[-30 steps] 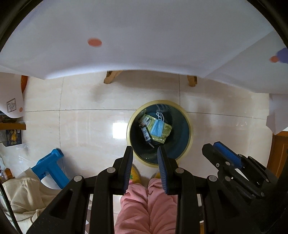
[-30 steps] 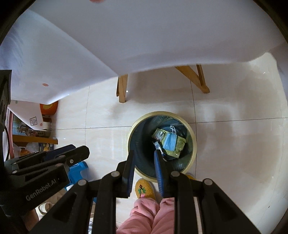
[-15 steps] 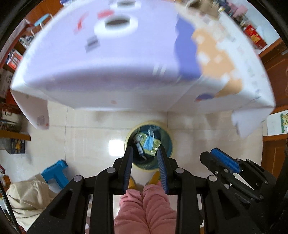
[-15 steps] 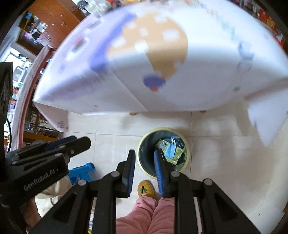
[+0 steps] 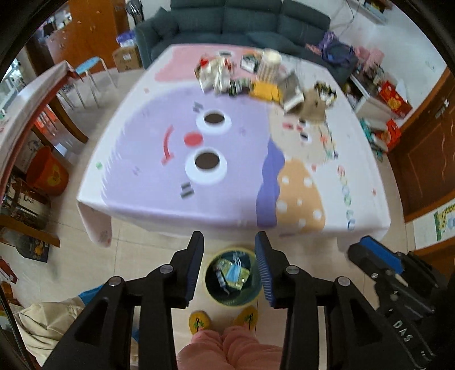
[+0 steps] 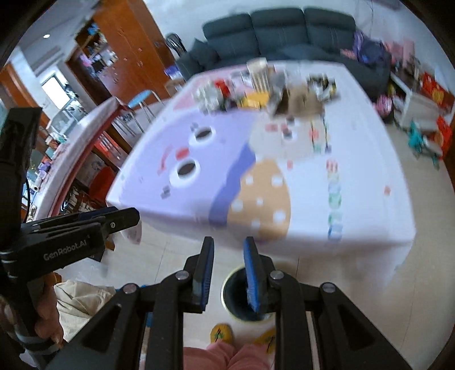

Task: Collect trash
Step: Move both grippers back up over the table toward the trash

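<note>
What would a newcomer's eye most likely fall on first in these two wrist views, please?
Probably the big cartoon tablecloth, lilac with two round eyes, filling the middle of both views. Next, the blurred heap of trash at the table's far side, in front of the dark sofa. Lower down, the round bin on the tiled floor already holds wrappers and a blue mask, framed between the parted fingers of the empty left tool.

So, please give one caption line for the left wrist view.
Empty left gripper above the trash bin, with unsorted litter on the table ahead.
</note>
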